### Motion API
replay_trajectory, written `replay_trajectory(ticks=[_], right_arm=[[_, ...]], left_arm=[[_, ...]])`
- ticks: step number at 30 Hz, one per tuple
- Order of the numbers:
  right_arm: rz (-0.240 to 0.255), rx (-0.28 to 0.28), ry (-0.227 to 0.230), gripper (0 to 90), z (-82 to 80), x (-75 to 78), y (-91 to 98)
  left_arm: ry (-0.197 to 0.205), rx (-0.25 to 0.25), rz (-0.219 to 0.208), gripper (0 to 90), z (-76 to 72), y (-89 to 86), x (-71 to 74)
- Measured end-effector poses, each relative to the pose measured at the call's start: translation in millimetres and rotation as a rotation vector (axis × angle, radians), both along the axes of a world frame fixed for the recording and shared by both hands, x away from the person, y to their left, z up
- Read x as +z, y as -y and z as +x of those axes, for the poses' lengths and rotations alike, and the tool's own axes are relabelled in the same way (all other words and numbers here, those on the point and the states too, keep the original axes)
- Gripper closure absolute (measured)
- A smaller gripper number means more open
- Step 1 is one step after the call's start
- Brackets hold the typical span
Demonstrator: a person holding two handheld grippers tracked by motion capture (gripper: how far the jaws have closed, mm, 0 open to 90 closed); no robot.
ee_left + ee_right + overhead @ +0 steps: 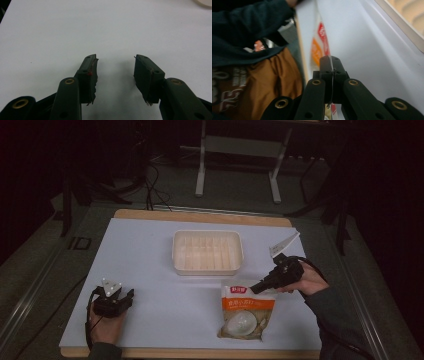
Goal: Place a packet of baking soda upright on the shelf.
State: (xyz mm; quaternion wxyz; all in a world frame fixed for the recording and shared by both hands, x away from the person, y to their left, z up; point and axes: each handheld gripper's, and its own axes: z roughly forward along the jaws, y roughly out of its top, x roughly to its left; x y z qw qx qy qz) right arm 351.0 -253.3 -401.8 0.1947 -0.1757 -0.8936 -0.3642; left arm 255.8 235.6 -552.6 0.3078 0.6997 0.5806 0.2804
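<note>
An orange-and-white food bag (247,312) lies on the white table sheet near the front right, its top edge raised. My right gripper (256,289) is shut on that top edge, and in the right gripper view the thin bag edge (318,47) runs up from between the closed jaws of the right gripper (330,60). At the front left, my left gripper (125,296) rests low over the sheet. In the left gripper view it (115,58) stands open with bare white sheet between its fingers.
A white ribbed plastic tray (207,271) sits at the middle of the table, behind the bag; its rim (402,25) passes close by in the right gripper view. The wooden table edge (200,353) runs along the front. A metal stand (237,150) is on the floor beyond.
</note>
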Motion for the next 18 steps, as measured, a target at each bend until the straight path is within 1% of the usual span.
replay_trajectory(ticks=[1,2,4,5,9,10,12,14,15,16,18], right_arm=[[0.019,0.011,0.0,90.0,-1.4,1.8,1.6],[0.019,0.011,0.0,90.0,-1.4,1.8,1.6],[0.051,0.027,0.002,90.0,-4.0,5.9,3.7],[0.059,0.028,0.007,90.0,-4.8,7.4,3.6],[0.067,0.025,0.01,90.0,-4.7,11.4,2.3],[0.067,0.009,0.021,90.0,-4.4,13.6,0.8],[0.076,-0.021,0.029,90.0,-3.1,15.7,0.3],[0.083,-0.029,0.029,90.0,-2.5,16.3,0.0],[0.087,-0.048,0.024,90.0,-1.8,16.9,-0.3],[0.084,-0.089,0.029,90.0,-0.2,17.7,-1.4],[0.079,-0.135,0.023,90.0,1.2,19.1,-1.6]], left_arm=[[0.0,0.0,0.0,52.9,0.0,0.0,0.0],[0.0,0.0,0.0,52.9,0.0,0.0,0.0],[-0.003,0.0,0.0,52.8,0.1,0.0,0.1],[-0.003,0.001,0.001,52.8,0.0,0.0,0.1],[-0.002,-0.001,0.0,52.8,0.0,-0.1,0.1],[-0.001,0.001,-0.003,52.8,-0.1,-0.4,0.2],[-0.001,0.0,-0.002,52.8,-0.2,-0.3,0.2],[0.0,0.0,-0.001,52.8,-0.2,-0.3,0.2],[-0.001,0.0,-0.002,52.8,-0.3,-0.3,0.3],[0.0,0.001,-0.003,52.8,-0.2,-0.3,0.2],[0.001,0.001,-0.002,52.8,-0.2,-0.3,0.1]])
